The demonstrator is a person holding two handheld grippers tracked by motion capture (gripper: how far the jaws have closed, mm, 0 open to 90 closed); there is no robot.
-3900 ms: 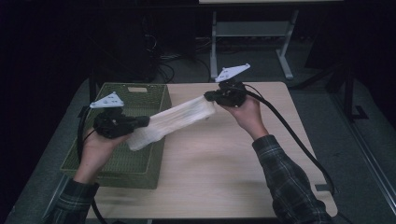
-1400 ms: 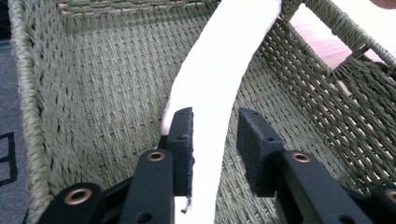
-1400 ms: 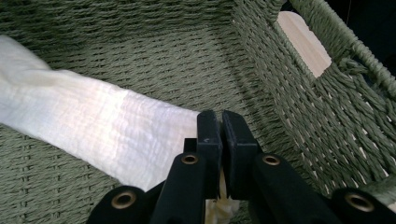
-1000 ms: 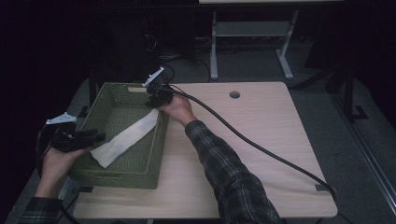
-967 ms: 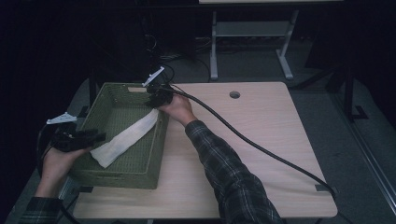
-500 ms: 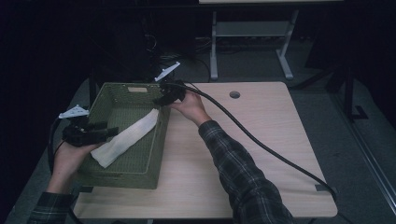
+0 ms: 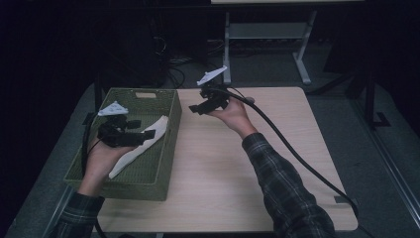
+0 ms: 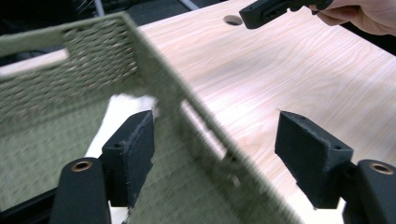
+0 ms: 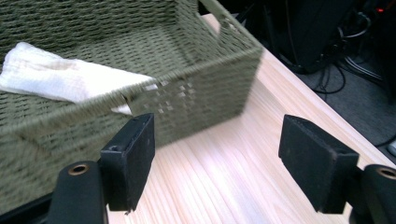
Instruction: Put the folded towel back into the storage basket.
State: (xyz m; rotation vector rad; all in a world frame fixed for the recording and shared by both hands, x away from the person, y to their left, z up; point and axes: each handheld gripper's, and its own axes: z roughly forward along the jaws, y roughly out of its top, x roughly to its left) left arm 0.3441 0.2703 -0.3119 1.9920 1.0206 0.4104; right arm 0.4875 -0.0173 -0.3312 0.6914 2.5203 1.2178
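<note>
Cloth: I see the folded white cloth (image 7: 141, 144) lying lengthwise inside the green woven basket (image 7: 163, 163), its far end leaning up against the basket's right wall. In the right gripper view the cloth (image 9: 56, 79) rests on the basket floor behind the near rim (image 9: 154, 81).
Left gripper: my left gripper (image 7: 141, 135) hangs over the basket, just above the cloth. Its jaws stand wide apart and have just been opening; nothing is between them. In the left gripper view the gripper (image 8: 215, 154) straddles the basket's wall, and a white patch of cloth (image 8: 123, 105) shows past one pad.
Right gripper: my right gripper (image 7: 195, 108) is over the bare wooden table (image 7: 223, 188), just to the right of the basket's far corner. Its jaws have just been opening and stand wide apart, holding nothing; in its own view the gripper (image 9: 217, 158) frames only tabletop.
Hands: each of my hands grips its tool from below, the plaid sleeve (image 7: 287, 193) trailing back on the right.
</note>
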